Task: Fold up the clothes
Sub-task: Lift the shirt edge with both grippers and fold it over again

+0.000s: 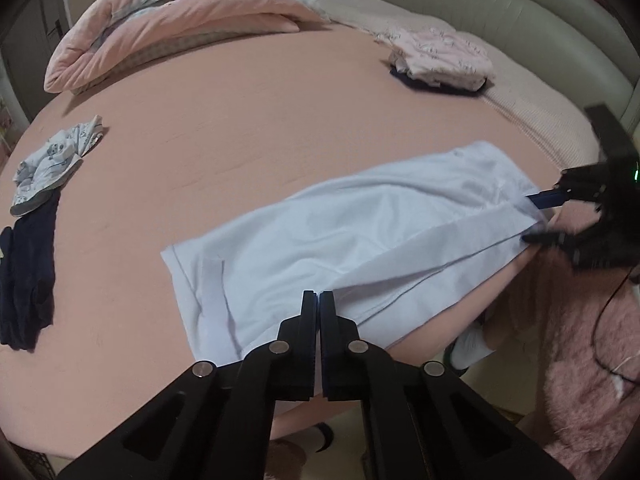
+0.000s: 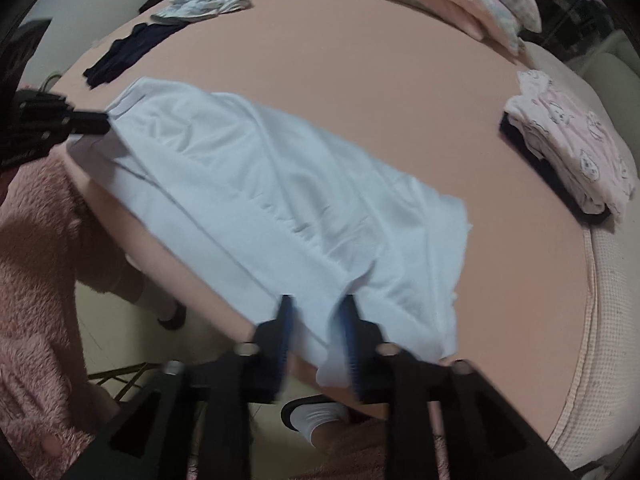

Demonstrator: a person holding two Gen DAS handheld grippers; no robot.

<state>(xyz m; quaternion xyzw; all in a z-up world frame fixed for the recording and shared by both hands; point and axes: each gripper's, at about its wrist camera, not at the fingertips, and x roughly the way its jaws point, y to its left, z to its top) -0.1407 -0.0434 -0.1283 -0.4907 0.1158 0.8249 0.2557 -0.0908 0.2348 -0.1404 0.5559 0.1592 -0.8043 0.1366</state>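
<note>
1. Currently the white garment [image 1: 352,240] lies along the near edge of the bed [image 1: 240,128], partly folded lengthwise, with its near long edge hanging slightly past the mattress edge.
2. Our left gripper [image 1: 319,296] has its fingers pressed together with a strip of white cloth between them, so we read it as pinching the garment's near edge at one end. In the right wrist view the same gripper [image 2: 96,122] meets the cloth at the far left corner.
3. Our right gripper [image 2: 318,312] stands at the other end with its blue-padded fingers narrowly apart and cloth running between them. Motion blur prevents us from telling whether the pads bear on the cloth or only straddle it.
4. Holding both ends of the same long edge probably serves to keep the edge taut and level, so that the panel can be carried over in one piece without sagging.
5. Elsewhere, a folded pink stack [image 1: 444,60] sits on a dark item near the headboard, apparently as the pile of finished clothes.
6. A crumpled printed piece [image 1: 56,164] and a dark garment [image 1: 28,272] lie well apart on the far side, apparently unfolded.
7. A rolled quilt [image 1: 180,24] sits at the back, out of the working area.
</note>
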